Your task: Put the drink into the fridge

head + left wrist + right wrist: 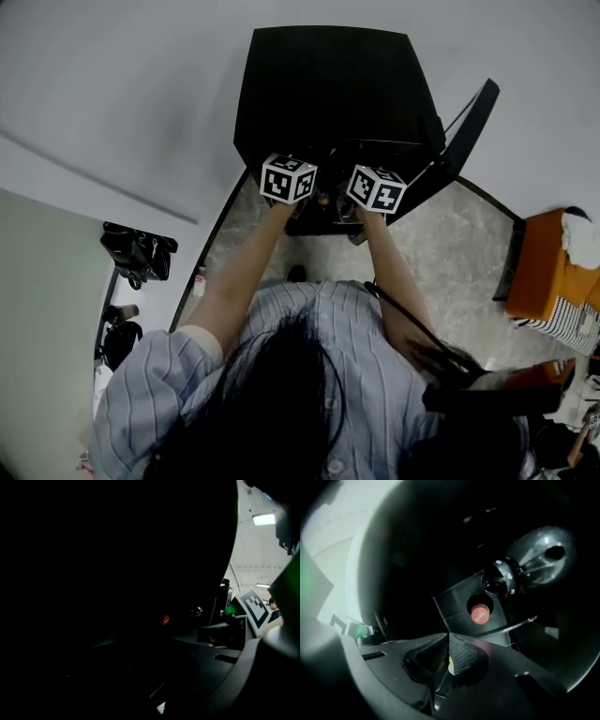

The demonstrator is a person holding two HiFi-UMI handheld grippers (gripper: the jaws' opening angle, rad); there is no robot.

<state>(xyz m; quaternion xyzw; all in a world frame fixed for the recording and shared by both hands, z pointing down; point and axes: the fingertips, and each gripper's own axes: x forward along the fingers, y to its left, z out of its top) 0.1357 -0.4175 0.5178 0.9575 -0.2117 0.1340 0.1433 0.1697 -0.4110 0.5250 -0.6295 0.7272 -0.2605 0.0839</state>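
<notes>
A black fridge (328,84) stands on the floor with its door (464,141) swung open to the right. Both arms reach into it; the left marker cube (288,178) and the right marker cube (377,188) sit at its mouth, and the jaws are hidden inside. In the right gripper view my right gripper (449,640) is shut with nothing between its pads. Just beyond it is a dark drink bottle with a red cap (480,613), and a silvery rounded thing (539,555) lies further in. The left gripper view is nearly black: only the red cap (165,619) and the right cube (256,609) show.
An orange box (548,267) with white cloth stands on the marble floor at the right. A black bag (139,251) and a small bottle (199,281) lie by the wall at the left. The fridge backs against a white wall.
</notes>
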